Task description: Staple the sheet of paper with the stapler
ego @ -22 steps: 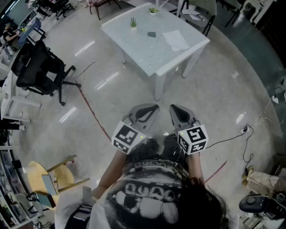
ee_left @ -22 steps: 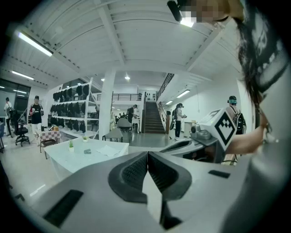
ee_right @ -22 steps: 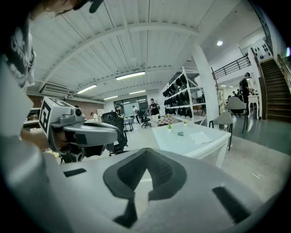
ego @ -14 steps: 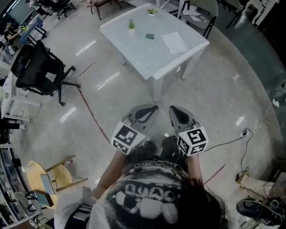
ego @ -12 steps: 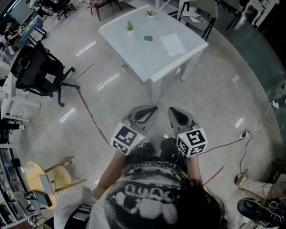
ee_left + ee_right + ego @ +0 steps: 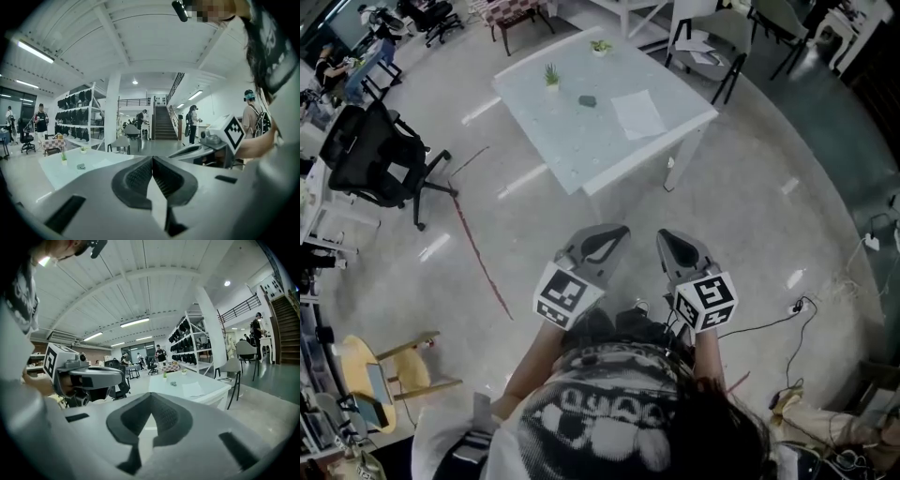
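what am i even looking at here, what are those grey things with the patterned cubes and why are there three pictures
There is no robot here. A person stands on the floor with a tool in each hand: the left gripper and the right gripper. Each has two grey jaws and a cube with square markers. The head view comes from a camera on the person's head, looking down. The other two views come from a camera on each gripper, looking along its jaws. Both pairs of jaws are shut, with nothing between them, so nothing is held. Some way ahead stands a white table. On it lie a sheet of paper, a small dark object that may be the stapler, and two small potted plants.
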{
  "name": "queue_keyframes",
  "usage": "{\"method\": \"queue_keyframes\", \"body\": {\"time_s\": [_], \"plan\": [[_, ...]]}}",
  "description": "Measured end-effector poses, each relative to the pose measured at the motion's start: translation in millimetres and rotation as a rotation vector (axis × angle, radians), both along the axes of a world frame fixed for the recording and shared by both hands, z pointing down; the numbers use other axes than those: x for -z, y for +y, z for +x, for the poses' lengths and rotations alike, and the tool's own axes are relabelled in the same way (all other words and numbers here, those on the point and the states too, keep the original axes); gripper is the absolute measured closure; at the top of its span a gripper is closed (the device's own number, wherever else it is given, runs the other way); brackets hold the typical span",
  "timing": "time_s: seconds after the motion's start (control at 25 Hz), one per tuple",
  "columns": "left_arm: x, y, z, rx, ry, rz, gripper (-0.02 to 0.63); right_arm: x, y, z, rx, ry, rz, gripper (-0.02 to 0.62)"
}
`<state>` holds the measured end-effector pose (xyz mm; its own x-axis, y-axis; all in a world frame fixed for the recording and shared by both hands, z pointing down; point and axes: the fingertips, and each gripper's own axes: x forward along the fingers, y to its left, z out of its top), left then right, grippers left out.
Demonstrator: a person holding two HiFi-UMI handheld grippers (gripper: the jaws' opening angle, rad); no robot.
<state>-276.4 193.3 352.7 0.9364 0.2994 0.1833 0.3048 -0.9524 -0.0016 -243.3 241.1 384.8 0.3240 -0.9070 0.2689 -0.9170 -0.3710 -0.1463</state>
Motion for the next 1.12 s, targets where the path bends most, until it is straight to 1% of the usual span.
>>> {"method": "queue_keyframes", "body": {"time_s": [0.12, 0.32, 0.52, 0.72, 0.92, 1.12], "plan": [[-7, 15, 13, 0.035, -0.006, -0.01, 0.601, -11, 14, 12, 0.038, -0.013, -0.009, 0.594], [-20, 31, 25, 0.057, -0.053, -0.009, 0.601, -25, 21, 21, 0.1, -0.05, -0.013, 0.594], [-20, 26, 39, 0.081, -0.07, 0.017, 0.603, -30, 13, 34, 0.127, -0.077, 0.007, 0.594], [-38, 9, 57, 0.086, -0.12, 0.016, 0.601, -44, 0, 45, 0.144, -0.105, -0.006, 0.594], [-47, -7, 107, 0.044, -0.121, 0.002, 0.601, -54, -11, 92, 0.103, -0.108, -0.043, 0.594], [-47, -38, 179, 0.011, -0.104, -0.024, 0.601, -60, -39, 162, 0.063, -0.11, -0.08, 0.594]]}}
